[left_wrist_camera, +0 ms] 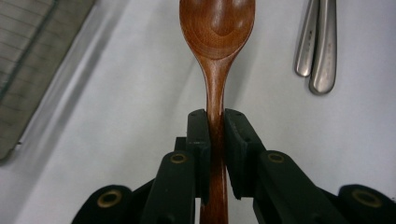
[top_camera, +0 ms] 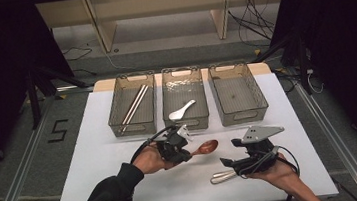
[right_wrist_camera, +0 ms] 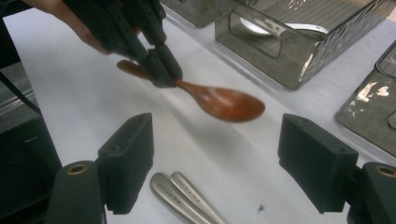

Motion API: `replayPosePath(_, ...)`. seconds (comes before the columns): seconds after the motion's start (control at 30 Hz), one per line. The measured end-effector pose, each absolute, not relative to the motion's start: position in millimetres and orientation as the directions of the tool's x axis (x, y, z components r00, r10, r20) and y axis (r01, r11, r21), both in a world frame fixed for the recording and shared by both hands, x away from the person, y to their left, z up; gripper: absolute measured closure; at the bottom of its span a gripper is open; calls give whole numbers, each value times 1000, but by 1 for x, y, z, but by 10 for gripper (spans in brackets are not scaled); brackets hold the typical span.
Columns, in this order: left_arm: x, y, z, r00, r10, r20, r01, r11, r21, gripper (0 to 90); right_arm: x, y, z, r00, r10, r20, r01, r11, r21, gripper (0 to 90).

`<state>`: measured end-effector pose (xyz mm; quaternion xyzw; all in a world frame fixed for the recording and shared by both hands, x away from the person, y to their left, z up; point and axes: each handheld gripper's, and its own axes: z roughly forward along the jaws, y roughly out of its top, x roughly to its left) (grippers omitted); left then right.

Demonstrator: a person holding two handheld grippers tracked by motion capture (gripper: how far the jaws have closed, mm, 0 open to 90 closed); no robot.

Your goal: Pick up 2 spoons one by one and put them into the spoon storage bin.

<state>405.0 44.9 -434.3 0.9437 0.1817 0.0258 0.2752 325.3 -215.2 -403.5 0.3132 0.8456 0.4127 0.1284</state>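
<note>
Lower right of the high view: right gripper (top_camera: 227,161), jaws wide apart and holding nothing, above two steel handles (top_camera: 223,177) on the white counter (top_camera: 99,179). Centre: left gripper (top_camera: 186,152) clamps one brown wooden spoon (top_camera: 206,147) by its handle, bowl pointing right. Beyond: three clear bins, the middle bin (top_camera: 184,100) with one white spoon (top_camera: 181,110) nearest.

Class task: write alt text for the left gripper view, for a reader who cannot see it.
The left gripper clamps the handle of a wooden spoon, bowl pointing away, above a white table. Two metal handles lie at upper right; a basket's edge shows at upper left.
</note>
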Motion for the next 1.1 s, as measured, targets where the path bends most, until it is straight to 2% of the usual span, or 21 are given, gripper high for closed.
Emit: replayPosePath(1.1, 440, 77, -374, 860, 502, -91, 423, -603, 676, 803, 326, -216, -404, -766, 641, 50, 431, 454, 780, 277)
